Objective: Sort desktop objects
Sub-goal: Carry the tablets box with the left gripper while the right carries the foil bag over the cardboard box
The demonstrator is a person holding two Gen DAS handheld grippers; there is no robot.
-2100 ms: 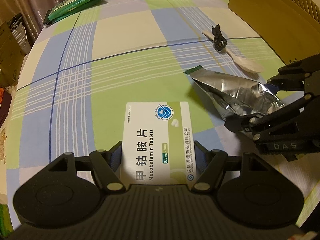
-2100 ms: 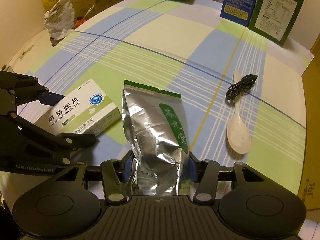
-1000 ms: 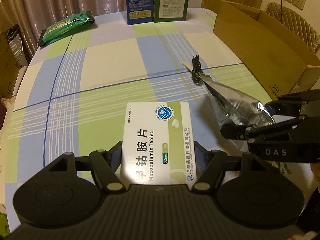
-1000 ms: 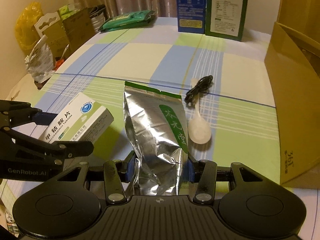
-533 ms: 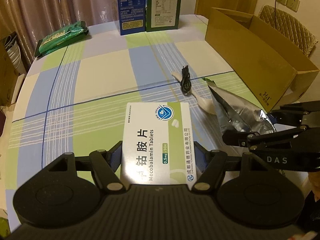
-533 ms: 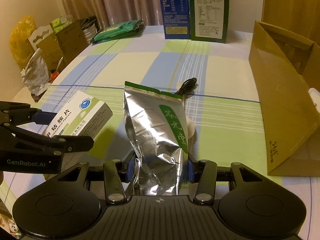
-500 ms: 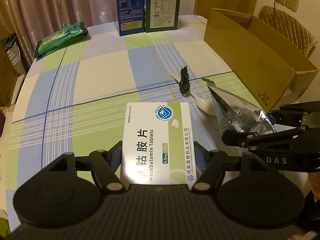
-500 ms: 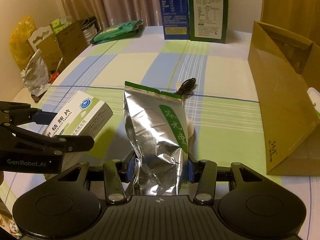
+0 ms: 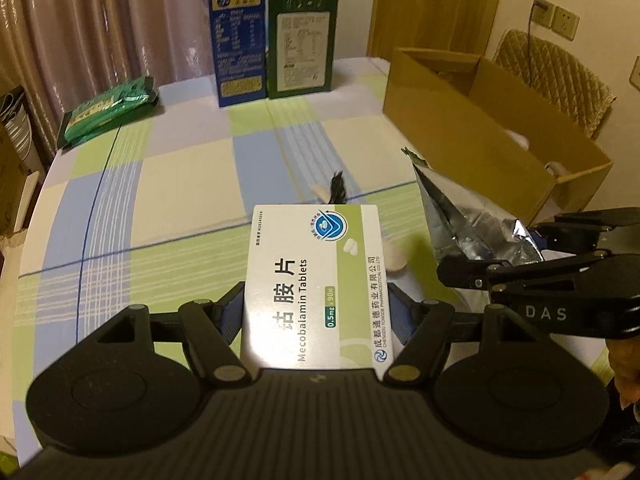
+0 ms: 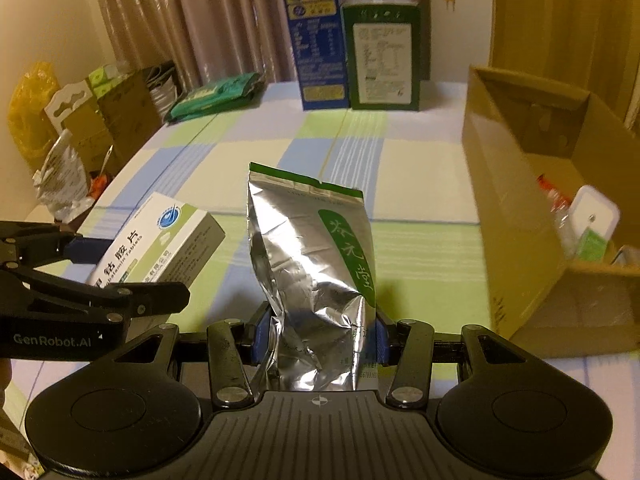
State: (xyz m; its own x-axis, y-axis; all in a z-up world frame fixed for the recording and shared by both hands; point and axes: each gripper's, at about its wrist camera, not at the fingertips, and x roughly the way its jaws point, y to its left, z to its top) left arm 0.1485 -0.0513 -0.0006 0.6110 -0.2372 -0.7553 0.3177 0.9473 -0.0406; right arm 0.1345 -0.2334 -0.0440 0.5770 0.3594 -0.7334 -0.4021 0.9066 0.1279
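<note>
My left gripper (image 9: 316, 312) is shut on a white and green tablet box (image 9: 316, 280), held clear of the checked tablecloth (image 9: 180, 184). My right gripper (image 10: 318, 338) is shut on the lower end of a crumpled silver foil pouch (image 10: 308, 248) with a green label, also lifted. Each wrist view shows the other gripper: the right gripper (image 9: 532, 264) with the foil pouch (image 9: 460, 216) at right, the left gripper (image 10: 76, 276) with the tablet box (image 10: 160, 240) at left. Partly behind the box lie a white spoon (image 9: 394, 258) and a black cable (image 9: 338, 190).
An open cardboard box (image 10: 532, 216) stands at the right table edge with small items inside. A blue carton (image 9: 236, 36) and a green carton (image 9: 302, 44) stand at the far edge. A green packet (image 9: 108, 110) lies far left. Bags and boxes (image 10: 72, 128) crowd the floor beyond.
Both grippers have risen and tilted up with the tablet box and the pouch. The table has dropped away, more of the cartons and curtain shows, and the cardboard box's inside has come into sight.
</note>
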